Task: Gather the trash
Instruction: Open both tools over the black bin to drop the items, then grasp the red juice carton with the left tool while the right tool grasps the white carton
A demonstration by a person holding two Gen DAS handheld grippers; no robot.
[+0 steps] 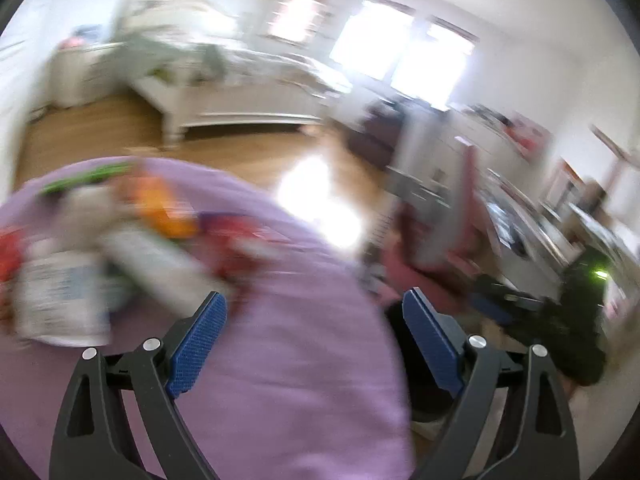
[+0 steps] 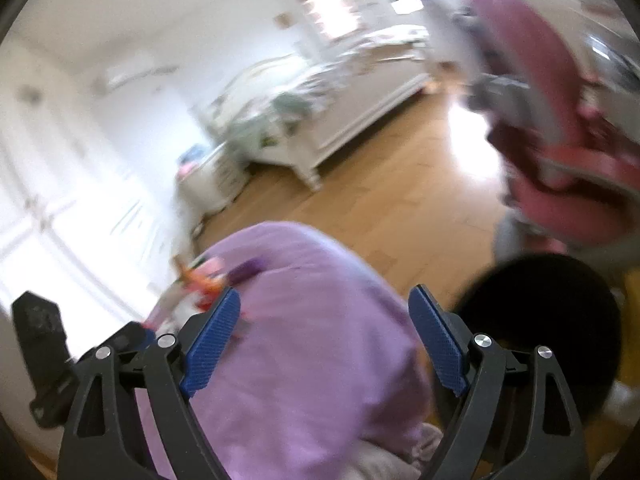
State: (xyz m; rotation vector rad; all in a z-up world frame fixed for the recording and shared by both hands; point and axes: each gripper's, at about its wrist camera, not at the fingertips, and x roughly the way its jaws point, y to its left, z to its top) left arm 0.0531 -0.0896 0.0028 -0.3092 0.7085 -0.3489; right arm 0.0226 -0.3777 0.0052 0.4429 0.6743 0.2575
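Observation:
Both views are blurred by motion. A pile of trash [image 1: 100,240], wrappers and packets in white, orange, red and green, lies on a round table under a purple cloth [image 1: 280,340]. My left gripper [image 1: 316,308] is open and empty above the cloth, right of the pile. In the right wrist view my right gripper [image 2: 324,304] is open and empty over the same purple cloth [image 2: 312,360], with the trash [image 2: 200,284] at its far left. A black round bin [image 2: 548,320] sits low at the right.
A white bed [image 1: 240,96] stands across the wooden floor [image 1: 248,156]. A pink chair [image 2: 560,140] and a cluttered desk [image 1: 540,216] are to the right. The other gripper [image 1: 568,308] shows dark at the right of the left wrist view.

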